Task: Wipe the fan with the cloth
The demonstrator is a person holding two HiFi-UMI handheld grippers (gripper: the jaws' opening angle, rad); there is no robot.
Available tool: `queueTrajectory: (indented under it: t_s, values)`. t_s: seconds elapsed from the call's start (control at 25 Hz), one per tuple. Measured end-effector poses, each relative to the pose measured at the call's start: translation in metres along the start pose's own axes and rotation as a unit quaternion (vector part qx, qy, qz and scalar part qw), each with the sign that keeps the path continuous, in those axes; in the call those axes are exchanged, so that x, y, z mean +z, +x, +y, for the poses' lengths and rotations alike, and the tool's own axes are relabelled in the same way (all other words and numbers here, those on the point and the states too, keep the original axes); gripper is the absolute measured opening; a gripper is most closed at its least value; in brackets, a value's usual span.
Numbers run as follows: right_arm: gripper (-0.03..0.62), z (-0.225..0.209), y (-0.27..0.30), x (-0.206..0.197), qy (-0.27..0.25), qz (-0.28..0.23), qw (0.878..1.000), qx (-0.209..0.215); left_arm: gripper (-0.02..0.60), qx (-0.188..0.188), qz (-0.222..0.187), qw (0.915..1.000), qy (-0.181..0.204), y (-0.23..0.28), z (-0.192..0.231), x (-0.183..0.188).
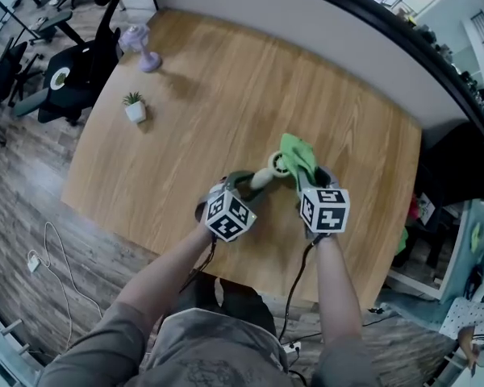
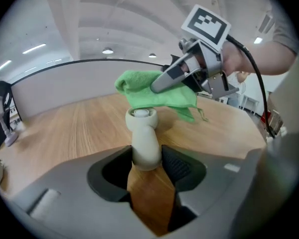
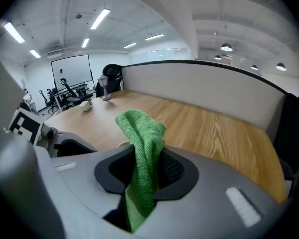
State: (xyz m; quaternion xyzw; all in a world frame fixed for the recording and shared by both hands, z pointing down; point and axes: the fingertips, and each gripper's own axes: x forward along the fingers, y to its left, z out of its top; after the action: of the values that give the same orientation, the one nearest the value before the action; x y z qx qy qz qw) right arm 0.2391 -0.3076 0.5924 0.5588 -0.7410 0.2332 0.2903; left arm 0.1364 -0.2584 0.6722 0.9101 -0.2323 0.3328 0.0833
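A small cream fan [image 1: 276,165] lies near the table's front, its stem [image 2: 145,143] pinched between the pads of my left gripper [image 2: 147,159]. In the head view, the left gripper [image 1: 240,182] points up and to the right at the fan's round end. My right gripper [image 1: 310,177] is shut on a green cloth [image 1: 298,155], which is bunched just beyond the fan's round end. In the right gripper view the cloth [image 3: 143,148] hangs out of the right gripper [image 3: 144,172]. From the left gripper view, the right gripper [image 2: 165,80] holds the cloth [image 2: 157,94] over the fan's top.
A purple desk fan [image 1: 138,47] and a small potted plant [image 1: 134,108] stand at the far left of the wooden table [image 1: 226,95]. A grey partition wall [image 1: 306,22] runs along the table's far edge. Cables hang below the near edge.
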Motion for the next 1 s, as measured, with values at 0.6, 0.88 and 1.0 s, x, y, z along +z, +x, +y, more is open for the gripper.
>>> queueTrajectory:
  t_s: [0.6, 0.88, 1.0]
  values:
    - [0.098, 0.022, -0.134, 0.091, -0.002, -0.128, 0.992, 0.006, 0.181, 0.041, -0.093, 0.9948, 0.007, -0.105, 0.025, 0.063]
    - [0.097, 0.043, -0.219, 0.139, 0.001, -0.220, 0.975, -0.009, 0.178, 0.066, -0.170, 0.9826, 0.033, -0.193, 0.036, 0.148]
    - [0.097, 0.053, -0.253, 0.151, -0.004, -0.253, 0.967, -0.012, 0.147, 0.079, -0.209, 0.9744, 0.029, -0.230, 0.037, 0.177]
